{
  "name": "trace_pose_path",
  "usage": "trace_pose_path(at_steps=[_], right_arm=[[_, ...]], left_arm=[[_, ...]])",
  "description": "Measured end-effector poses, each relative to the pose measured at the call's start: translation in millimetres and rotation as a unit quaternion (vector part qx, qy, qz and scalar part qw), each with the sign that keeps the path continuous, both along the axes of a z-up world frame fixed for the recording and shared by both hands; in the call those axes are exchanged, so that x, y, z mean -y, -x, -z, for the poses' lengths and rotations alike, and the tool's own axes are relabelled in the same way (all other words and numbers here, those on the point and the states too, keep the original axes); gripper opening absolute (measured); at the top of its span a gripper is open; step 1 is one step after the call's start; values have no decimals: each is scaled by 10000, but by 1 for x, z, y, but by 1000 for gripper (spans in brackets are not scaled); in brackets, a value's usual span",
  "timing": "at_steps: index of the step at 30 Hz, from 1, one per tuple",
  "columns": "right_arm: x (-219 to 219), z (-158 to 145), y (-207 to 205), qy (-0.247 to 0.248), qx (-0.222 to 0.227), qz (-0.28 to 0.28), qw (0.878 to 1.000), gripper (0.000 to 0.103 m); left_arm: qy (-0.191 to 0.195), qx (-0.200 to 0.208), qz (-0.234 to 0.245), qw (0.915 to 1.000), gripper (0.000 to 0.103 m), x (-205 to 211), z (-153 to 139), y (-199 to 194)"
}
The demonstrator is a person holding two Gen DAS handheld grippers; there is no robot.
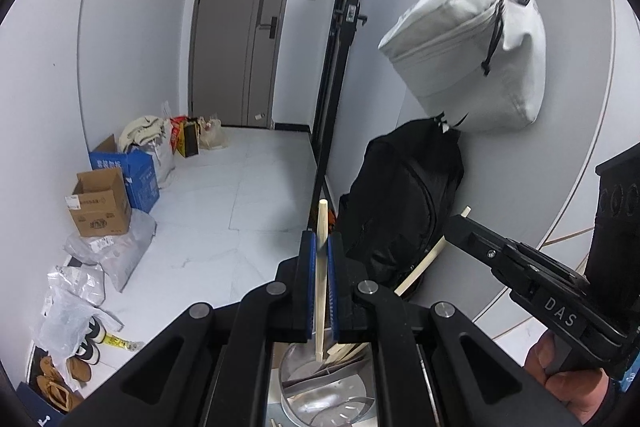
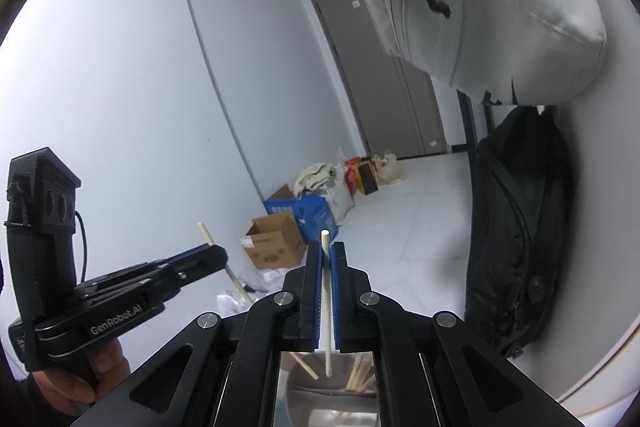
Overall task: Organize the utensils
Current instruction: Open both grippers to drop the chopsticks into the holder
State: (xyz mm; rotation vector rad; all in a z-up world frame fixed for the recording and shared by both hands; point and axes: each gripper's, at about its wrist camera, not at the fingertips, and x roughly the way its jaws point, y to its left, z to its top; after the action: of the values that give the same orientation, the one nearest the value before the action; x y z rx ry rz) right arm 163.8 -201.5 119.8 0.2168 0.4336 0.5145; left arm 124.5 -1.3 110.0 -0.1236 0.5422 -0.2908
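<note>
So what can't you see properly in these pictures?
- Metal holder, left wrist view: the left gripper and the bottom edge hide most of it.
- Chopsticks inside the holder, right wrist view: the right gripper covers them, so no counting.
- Printing on the cardboard box, left wrist view: too small to read.
- Hand, left wrist view: cut off by the corner.

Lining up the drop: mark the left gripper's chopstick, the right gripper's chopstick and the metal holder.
left gripper's chopstick [image 1: 321, 267], left wrist view, mid-shaft between pads
right gripper's chopstick [image 2: 326, 291], right wrist view, mid-shaft
metal holder [image 1: 332, 393], left wrist view, inner wall
</note>
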Motion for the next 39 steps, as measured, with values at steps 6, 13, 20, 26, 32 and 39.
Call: trace_pose_path(at_steps=[6, 13, 20, 26, 32, 39], right_arm=[[2, 15, -13, 16, -141, -4, 9999, 3], [-1, 26, -24, 122, -234, -89, 9996, 3], [-6, 44, -29, 167, -441, -224, 9986, 4], [-5, 64, -31, 44, -637, -441, 9970, 7], [8, 74, -30, -320, -859, -433, 9948, 12], [34, 73, -18, -667, -937, -30, 9934, 37]], left_arm=[[-30, -151, 65, 9999, 2, 1, 13, -14], [-85, -252, 191, 9995, 2, 6, 20, -22], [-156, -473, 521, 9974, 2, 11, 35, -25], [4, -689, 853, 9940, 3, 13, 47, -31], [369, -1061, 968, 9889, 22, 5, 52, -35], [250, -879, 601, 9940, 34, -4, 46, -22]])
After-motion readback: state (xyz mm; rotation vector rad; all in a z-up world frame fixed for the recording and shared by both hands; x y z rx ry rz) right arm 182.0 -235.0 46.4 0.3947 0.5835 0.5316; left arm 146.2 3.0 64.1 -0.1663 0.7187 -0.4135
